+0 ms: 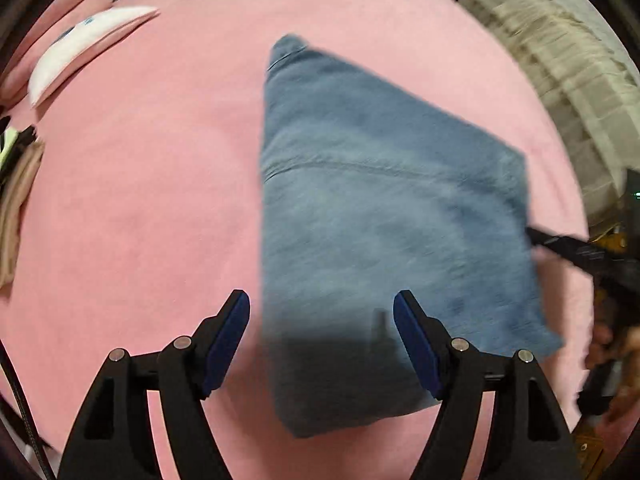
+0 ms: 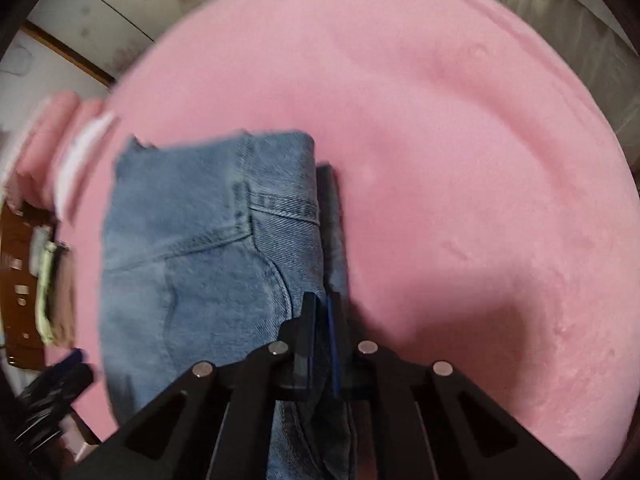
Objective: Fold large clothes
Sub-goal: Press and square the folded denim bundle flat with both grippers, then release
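Left gripper (image 1: 322,332) hangs wide open over the near corner of the folded jeans (image 1: 380,220), pads not touching them. Right gripper (image 2: 322,312) looks pinched shut on the jeans' right edge, where a darker layer sticks out. Jeans lie flat on the pink blanket (image 1: 140,200), long side running away from both cameras, frayed end farthest in the right view.

Jeans (image 2: 208,256) edge behind right gripper (image 2: 322,308)
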